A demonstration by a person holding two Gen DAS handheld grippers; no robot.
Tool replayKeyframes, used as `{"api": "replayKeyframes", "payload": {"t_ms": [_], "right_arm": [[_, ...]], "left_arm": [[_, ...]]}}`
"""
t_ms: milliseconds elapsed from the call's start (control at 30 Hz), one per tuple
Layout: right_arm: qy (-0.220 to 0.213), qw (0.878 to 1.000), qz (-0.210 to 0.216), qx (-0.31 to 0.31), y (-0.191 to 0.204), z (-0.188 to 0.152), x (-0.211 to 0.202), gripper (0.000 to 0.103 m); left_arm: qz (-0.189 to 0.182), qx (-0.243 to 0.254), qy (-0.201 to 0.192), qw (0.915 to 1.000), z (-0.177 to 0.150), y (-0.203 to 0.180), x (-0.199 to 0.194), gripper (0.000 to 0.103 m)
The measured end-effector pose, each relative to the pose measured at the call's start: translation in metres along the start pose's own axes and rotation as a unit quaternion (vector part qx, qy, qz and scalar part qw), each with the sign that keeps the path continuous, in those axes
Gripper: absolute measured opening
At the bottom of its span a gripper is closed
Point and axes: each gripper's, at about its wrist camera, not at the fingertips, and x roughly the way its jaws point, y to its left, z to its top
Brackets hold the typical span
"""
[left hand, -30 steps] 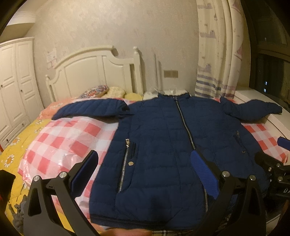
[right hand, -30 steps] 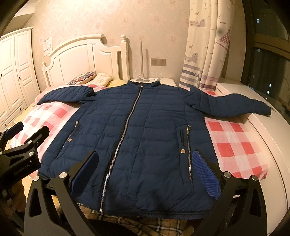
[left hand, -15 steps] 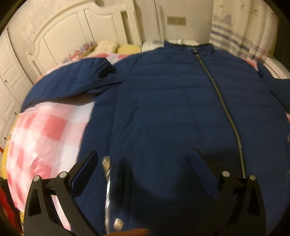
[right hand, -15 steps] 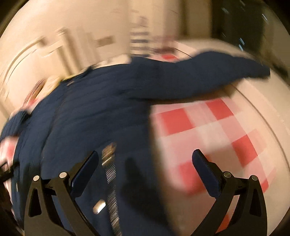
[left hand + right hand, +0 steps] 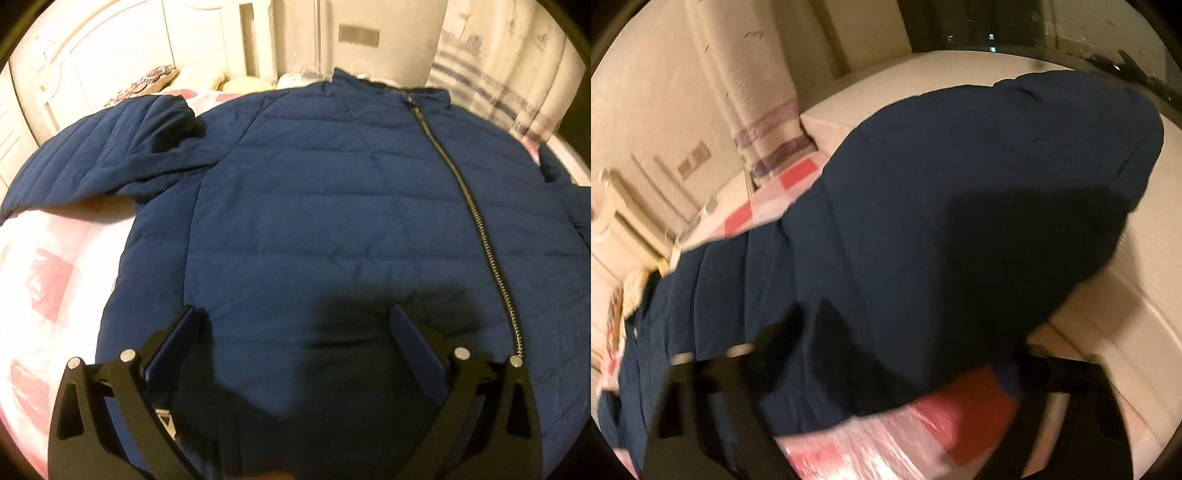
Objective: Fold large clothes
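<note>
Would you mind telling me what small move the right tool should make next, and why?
Probably lower the right tool onto the jacket's sleeve. The sleeve lies outstretched right before it, nothing is gripped yet, and the jacket lies flat and unfolded.

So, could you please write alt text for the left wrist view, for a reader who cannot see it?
A navy quilted jacket lies flat and zipped on a pink checked bedcover, one sleeve stretched toward the left edge. The left gripper hovers above its lower front, jaws open; a white headboard stands behind.

Left gripper (image 5: pixel 295 332) advanced over jacket (image 5: pixel 332 221); right gripper swung toward sleeve (image 5: pixel 997 166).
</note>
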Motion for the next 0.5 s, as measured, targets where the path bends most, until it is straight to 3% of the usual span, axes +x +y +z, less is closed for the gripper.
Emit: {"api": "replayKeyframes", "payload": {"t_ms": [33,133,233,267,367,500], "right_arm": [[-0.015,1.000,0.014,0.007,-0.002,0.001,-0.006,0.044],[-0.070,0.995,0.044,-0.052,0.029,-0.003,-0.034,0.031],[-0.117,0.981,0.085,-0.132,0.081,-0.017,-0.071,0.030],[-0.122,0.971,0.112,-0.174,0.108,-0.028,-0.083,0.030],[-0.110,0.943,0.158,-0.271,0.170,-0.065,-0.098,0.030],[-0.025,0.898,0.226,-0.375,0.241,-0.137,-0.091,0.030]], "left_arm": [[0.000,-0.003,-0.007,1.0000,-0.001,0.000,0.001,0.101],[0.010,0.003,-0.018,0.9998,-0.001,-0.004,0.002,0.101],[0.013,0.003,-0.020,0.9997,-0.002,-0.005,0.001,0.101],[0.015,0.004,-0.021,0.9997,-0.003,-0.005,0.000,0.101],[0.014,0.003,-0.022,0.9997,-0.003,-0.004,-0.001,0.101],[0.011,0.001,-0.023,0.9997,-0.003,-0.003,-0.001,0.101]]}}
